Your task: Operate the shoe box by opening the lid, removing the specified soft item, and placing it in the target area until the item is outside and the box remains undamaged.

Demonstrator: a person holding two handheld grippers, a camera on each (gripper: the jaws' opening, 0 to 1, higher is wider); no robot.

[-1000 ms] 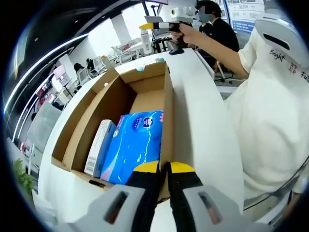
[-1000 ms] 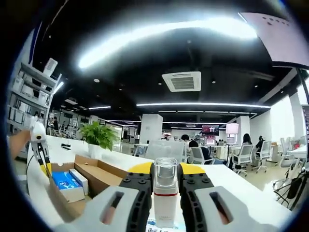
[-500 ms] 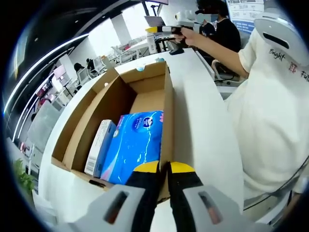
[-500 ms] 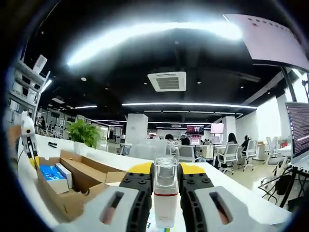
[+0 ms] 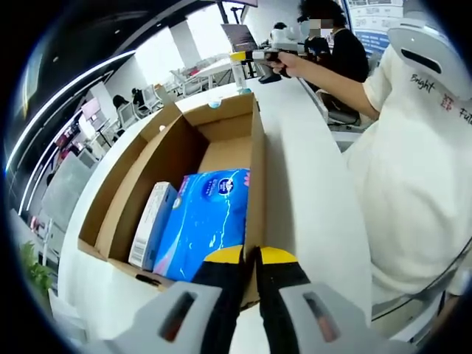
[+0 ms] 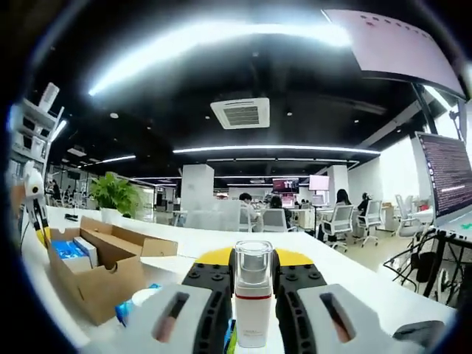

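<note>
Already the box (image 5: 177, 169) stands open; left tool (image 5: 249, 257) pinches its near wall, right tool (image 6: 253, 259) grips a small bottle (image 6: 253, 302), needing setting on the worktop (image 5: 310, 199).

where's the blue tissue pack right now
In the left gripper view the blue tissue pack lies inside the open cardboard box, against its right wall, with a white carton on its left and the left gripper clamping the box edge.

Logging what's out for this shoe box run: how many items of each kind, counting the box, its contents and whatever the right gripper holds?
Cardboard box: 1
Blue soft pack: 1
White carton: 1
Clear-capped white bottle: 1
Total: 4
</note>
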